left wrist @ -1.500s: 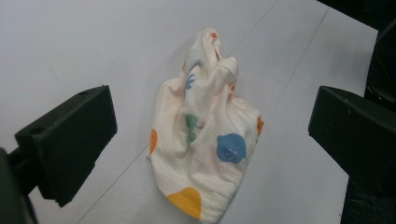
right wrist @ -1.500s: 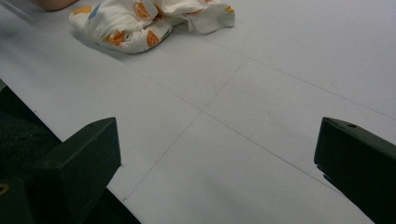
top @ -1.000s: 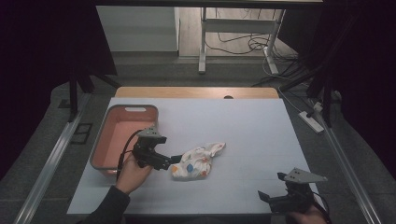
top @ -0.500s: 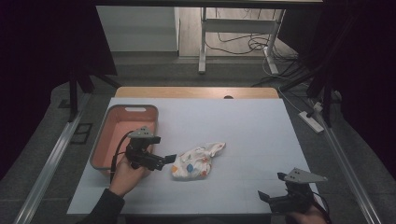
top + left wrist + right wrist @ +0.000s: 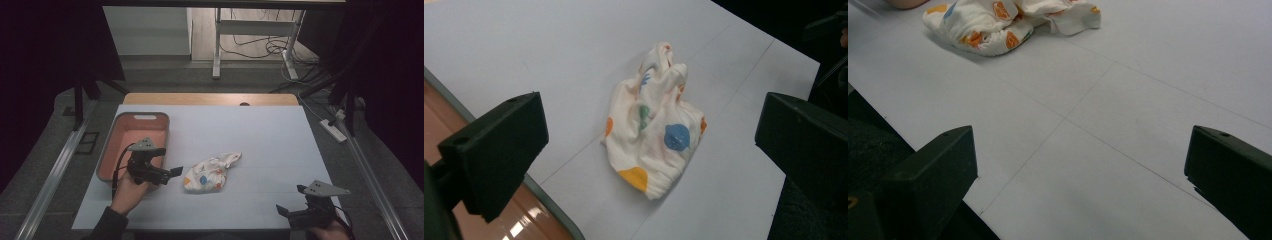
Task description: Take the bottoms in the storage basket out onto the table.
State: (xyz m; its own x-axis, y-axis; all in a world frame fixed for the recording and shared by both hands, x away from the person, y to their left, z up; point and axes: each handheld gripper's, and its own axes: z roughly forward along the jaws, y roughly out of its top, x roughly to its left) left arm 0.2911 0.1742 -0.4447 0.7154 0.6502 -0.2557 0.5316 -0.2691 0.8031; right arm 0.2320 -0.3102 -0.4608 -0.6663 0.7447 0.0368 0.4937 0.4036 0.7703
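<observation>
left claw [image 5: 175,171] hovering wide open, empty, beside cloth [image 5: 210,172] | right claw [image 5: 282,210] idling open, empty, near table [image 5: 260,135] edge | advice: pinch bunched middle, lift toward bin [image 5: 131,142]

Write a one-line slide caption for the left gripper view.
Open left claw aimed at a crumpled white cloth with coloured dots lying on the pale table, beside the pink bin's rim.
</observation>
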